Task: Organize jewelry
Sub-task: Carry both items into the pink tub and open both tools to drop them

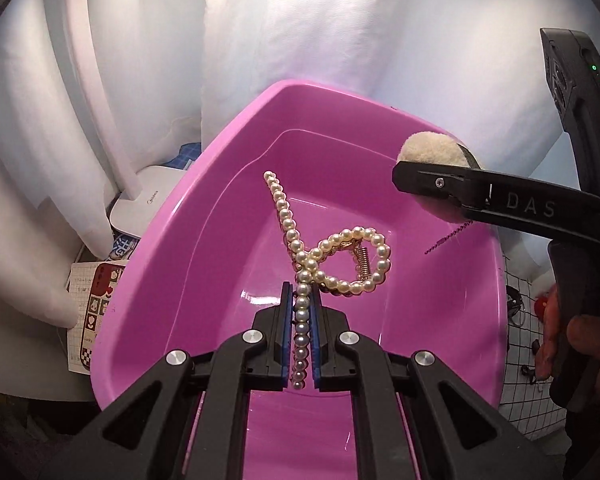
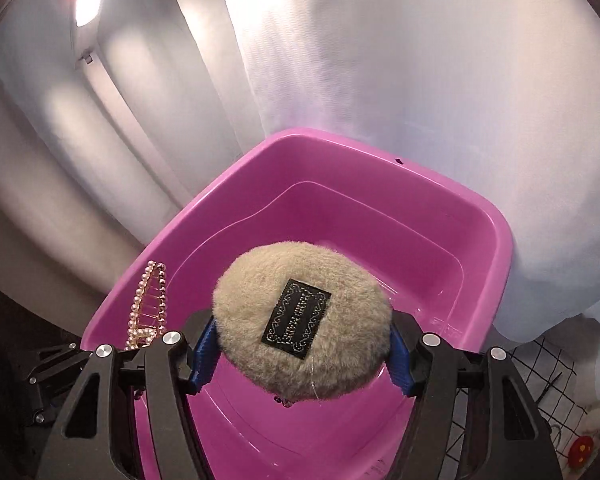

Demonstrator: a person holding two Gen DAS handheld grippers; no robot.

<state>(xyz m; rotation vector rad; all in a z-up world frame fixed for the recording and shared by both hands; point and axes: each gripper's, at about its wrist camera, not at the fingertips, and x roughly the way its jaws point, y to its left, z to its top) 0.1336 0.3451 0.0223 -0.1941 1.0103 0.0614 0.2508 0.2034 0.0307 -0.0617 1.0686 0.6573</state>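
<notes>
Over the pink tub [image 1: 172, 280], in the left wrist view, the left claw [image 1: 301, 300] is seen clenched on a pearl clip [image 1: 332, 256]: one straight pearl row is pinched between the blue pads, while the loop and the gold spring hang free ahead of the fingers. The clip is held by its thin arm, probably so that it can be dropped cleanly into the tub. To the right, the right claw [image 1: 432, 178] is seen side-on above the tub's far corner, with a puff [image 1: 434, 150] carried in it. A short beaded chain [image 1: 448, 238] dangles below that claw; what it is fixed to is hidden. A hand [image 1: 580, 340] is cut off at the right edge.

Across the right wrist view, the puff [image 2: 300, 320] is grasped by its rim between the wide-set pads of the right claw [image 2: 300, 350], its flat face with a black label turned upward. Such a soft disc is likely held wide so it is not crushed. The tub [image 2: 480, 240] lies beneath and looks bare. At the left, the clip [image 2: 148, 308] is seen edge-on, its lower end hidden behind the claw frame. The label's writing is too small to read, and the tub's support cannot be made out.
</notes>
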